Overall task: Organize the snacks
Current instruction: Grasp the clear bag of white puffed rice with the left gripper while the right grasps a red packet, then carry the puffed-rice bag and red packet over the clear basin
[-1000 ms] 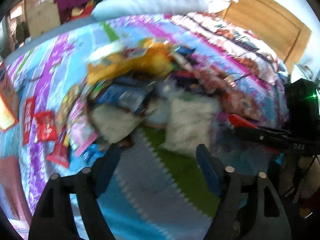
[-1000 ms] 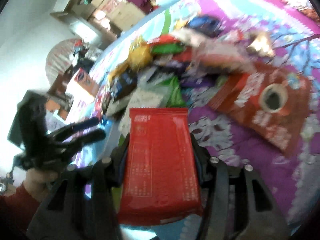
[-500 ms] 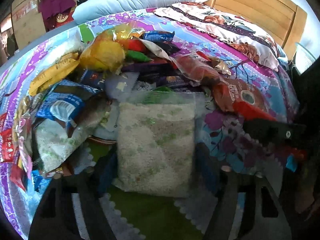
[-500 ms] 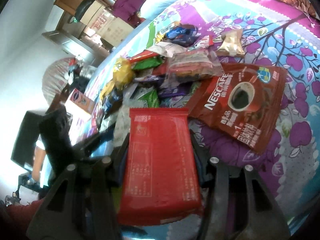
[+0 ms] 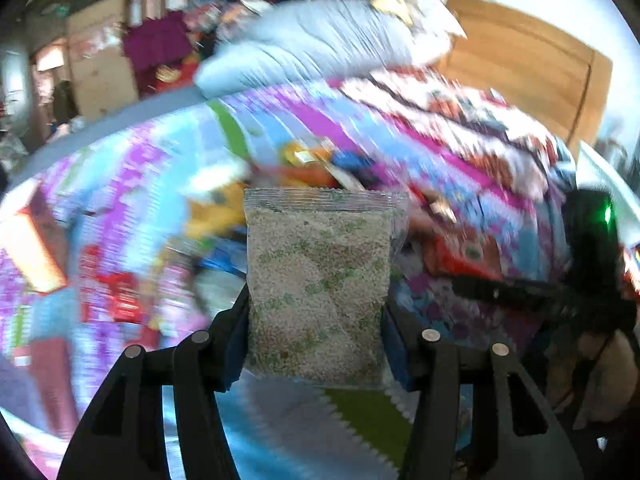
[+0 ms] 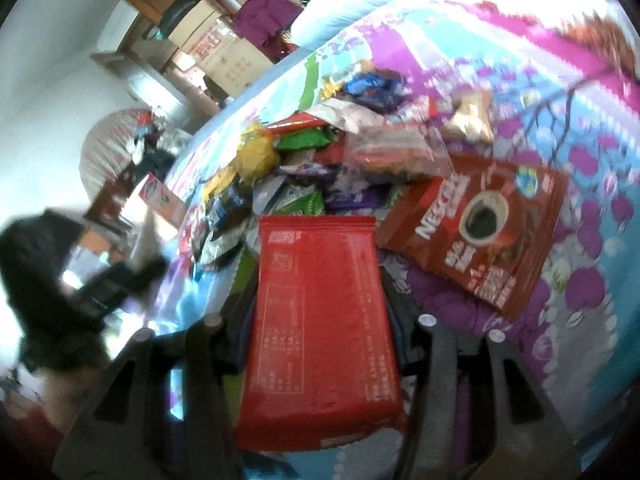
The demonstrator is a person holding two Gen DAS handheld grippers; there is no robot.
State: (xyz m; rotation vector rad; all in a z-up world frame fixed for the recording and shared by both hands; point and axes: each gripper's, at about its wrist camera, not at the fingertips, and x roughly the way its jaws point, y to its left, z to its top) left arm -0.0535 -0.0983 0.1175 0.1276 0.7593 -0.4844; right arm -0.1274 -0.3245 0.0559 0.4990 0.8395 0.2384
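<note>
Both hands loaded; left gripper (image 5: 316, 320) clamped on a clear pouch (image 5: 318, 284) of pale grains flecked green, held upright between the jaws and lifted clear of the bed (image 5: 132, 168); right gripper (image 6: 320, 320) clamped on a flat red packet (image 6: 320, 320), printed back facing the camera, also off the bedding.

Left view heavily blurred around the pouch, so the background reads only as smears; the pouch itself is sharp.

Snack pile (image 6: 304, 160) sits mid-bed on the floral cover: yellow bag (image 6: 258, 152), green wrappers, blue wrappers, a clear bag of reddish pieces, all overlapping and unsorted; a large Nescafe pouch (image 6: 476, 232) lies flat just right of the pile, touching its edge; a small gold packet (image 6: 470, 118) lies apart beyond it. A few red packets (image 5: 108, 288) lie on the left part of the bed in the left view, apart from the heap; whether that is a sorted group, cannot tell through the blur.

Judgement: early to middle of the job; two items picked, none of the two placed; the bulk of the pile waits. Each held item needs a destination; no bin or tray shows, so groups on the cover seem the likely end.

Pouch is limp and loose-filled; it may sag or slip if the grip is only on its lower half.
</note>
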